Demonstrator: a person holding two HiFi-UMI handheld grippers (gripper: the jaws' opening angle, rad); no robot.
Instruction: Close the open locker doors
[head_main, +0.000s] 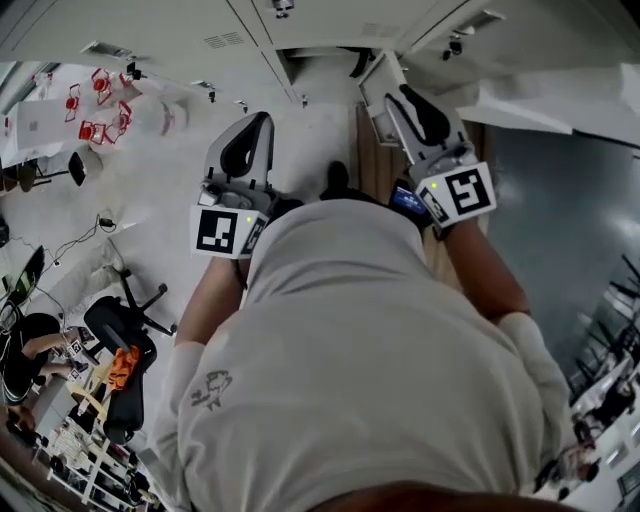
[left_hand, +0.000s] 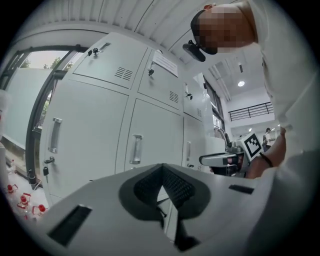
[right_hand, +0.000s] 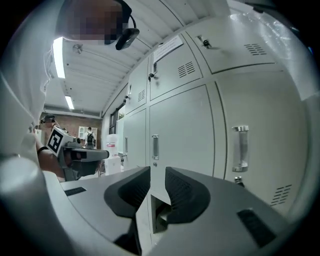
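- Head view: I see both grippers raised in front of the person's white shirt (head_main: 380, 350) and pointing at the lockers (head_main: 300, 25). The right gripper (head_main: 408, 105) reaches nearer the locker fronts than the left gripper (head_main: 256, 128).
- Left gripper view: the left gripper's (left_hand: 161, 167) two dark pads meet at their tips and nothing is caught between them. It faces the lockers head-on.
- Right gripper view: the right gripper's (right_hand: 157, 172) jaws stand apart with a clear gap. Nothing sits in it; only a locker front shows through.
- Each gripper shows in the other's view, level with the lower row of lockers: the right one (left_hand: 220, 159) and the left one (right_hand: 85, 154).
- Locker doors (left_hand: 95, 135): every door I can make out in the two gripper views lies flush with the row, its bar handle (left_hand: 135, 148) upright.
- A pale panel (left_hand: 217, 145) just past the right gripper seems to stand out from the lockers. I cannot tell whether it is an open door.
- A paper notice (right_hand: 167, 48) is stuck on one upper locker.
- An office chair (head_main: 125, 350) stands well away from the lockers, on the person's left.
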